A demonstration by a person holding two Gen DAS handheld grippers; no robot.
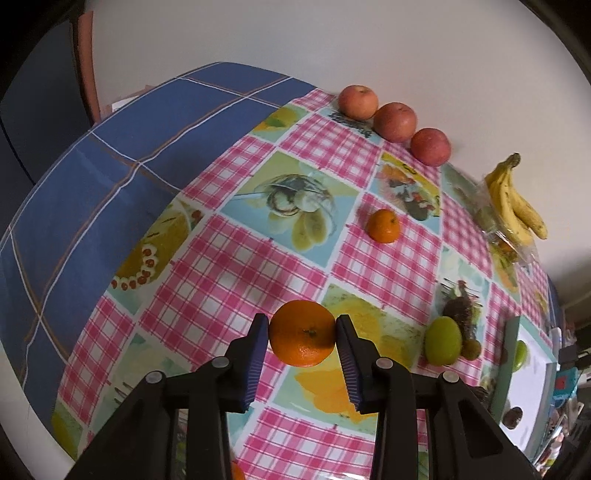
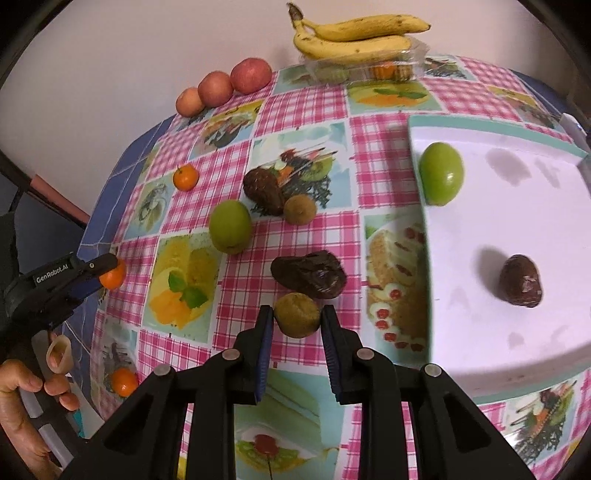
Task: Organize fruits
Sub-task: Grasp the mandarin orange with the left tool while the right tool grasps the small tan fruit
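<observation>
Left gripper [image 1: 302, 334] pinches a round, glossy orange [image 1: 302, 333] between both blue ribbed pads, jaws about one fruit wide, above the checked oilcloth table [image 1: 236, 254]. Right gripper [image 2: 296, 320] closed to the width of a small rough brown-green fruit [image 2: 297, 314], pads touching its sides; it sits low over the cloth. White tray [image 2: 480, 332], smooth, right of it, holds a green plum [image 2: 441, 173] and a dark wrinkled fruit [image 2: 521, 280]. Bananas [image 2: 354, 35] lie on a clear plastic box, far. Three apples [image 2: 218, 88] far left. Small mandarin [image 2: 185, 178] mid-table.
</observation>
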